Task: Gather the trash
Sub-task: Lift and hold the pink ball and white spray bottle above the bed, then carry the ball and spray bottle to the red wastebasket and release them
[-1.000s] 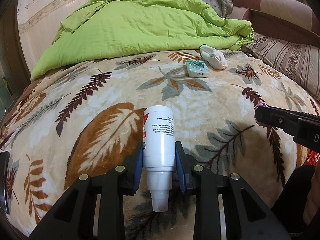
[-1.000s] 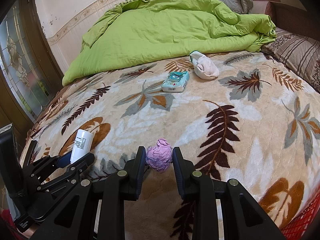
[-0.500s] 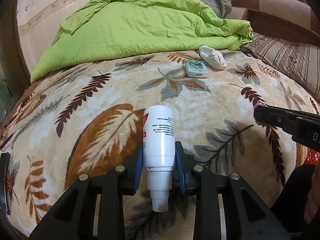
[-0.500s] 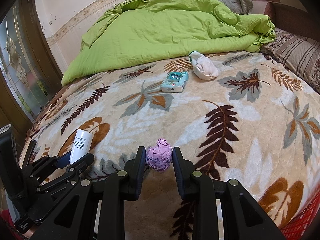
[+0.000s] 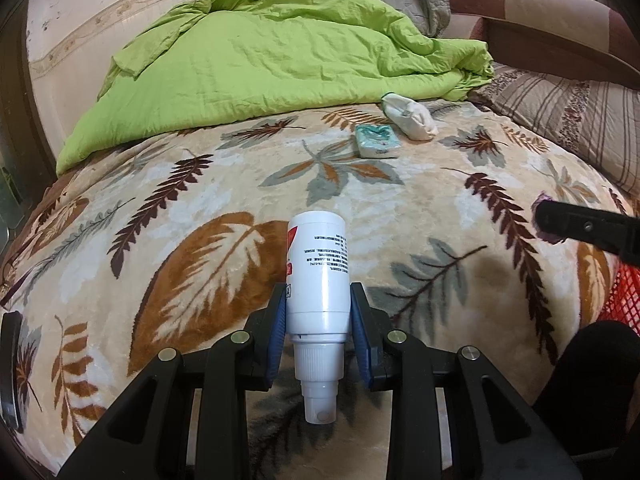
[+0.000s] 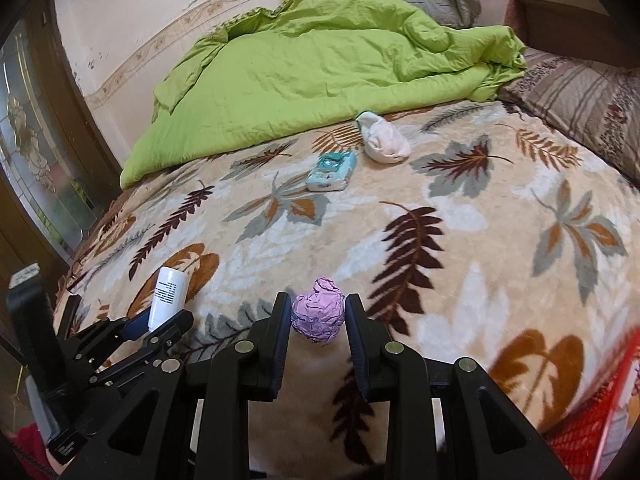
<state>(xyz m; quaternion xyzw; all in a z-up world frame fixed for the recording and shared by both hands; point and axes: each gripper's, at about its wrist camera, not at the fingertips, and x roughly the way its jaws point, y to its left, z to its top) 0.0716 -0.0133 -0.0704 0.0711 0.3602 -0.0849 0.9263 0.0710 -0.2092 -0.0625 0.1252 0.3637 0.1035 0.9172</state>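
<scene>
My left gripper [image 5: 319,308] is shut on a white spray bottle [image 5: 319,272], nozzle pointing back toward the camera, above the leaf-patterned blanket [image 5: 200,208]. The same bottle [image 6: 168,298] shows at lower left in the right wrist view. My right gripper [image 6: 318,314] is shut on a crumpled purple paper ball [image 6: 319,315]; its black finger [image 5: 588,228] enters the left wrist view from the right. Farther up the bed lie a teal tissue pack [image 6: 332,170] and a white crumpled wad [image 6: 386,142], also seen as the tissue pack [image 5: 376,140] and wad [image 5: 410,116].
A bunched green duvet [image 6: 320,72] covers the far half of the bed. Striped pillows [image 5: 568,112] lie at the right. A red mesh basket [image 6: 592,432] sits at the lower right bed edge, also visible as a basket [image 5: 622,296]. A glass door [image 6: 36,160] stands left.
Both grippers have drawn back slightly and shifted toward the right with their loads; more of the red basket shows at the right edge. Both grips are unchanged.
</scene>
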